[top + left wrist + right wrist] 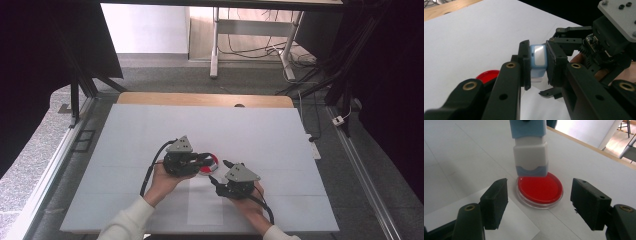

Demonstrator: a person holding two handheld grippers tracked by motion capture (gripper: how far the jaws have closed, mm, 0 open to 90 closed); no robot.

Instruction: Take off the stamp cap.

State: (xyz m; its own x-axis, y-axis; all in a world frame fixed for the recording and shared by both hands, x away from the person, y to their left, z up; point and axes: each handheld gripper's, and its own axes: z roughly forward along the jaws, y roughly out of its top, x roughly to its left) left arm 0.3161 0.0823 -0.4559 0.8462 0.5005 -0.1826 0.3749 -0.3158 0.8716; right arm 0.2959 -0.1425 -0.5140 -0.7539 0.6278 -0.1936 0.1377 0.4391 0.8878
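Note:
A blue and white stamp [537, 58] is pinched between the jaws of my left gripper [538, 50], which is shut on its upper body. The stamp [531, 157] stands upright, its lower end at the back edge of a round red ink pad [540, 188] in a clear dish; whether it touches I cannot tell. My right gripper [542, 203] is open, its two jaws on either side of the pad's near edge with nothing between them. From above, the left gripper [209, 160] reaches to the pad [209, 165] from the left and the right gripper [218, 172] comes from the front right.
A white sheet of paper [205, 205] lies on the pale table top [150, 130] just in front of the pad. A wooden strip [200, 99] runs along the far edge. Dark frames and cables stand around the table.

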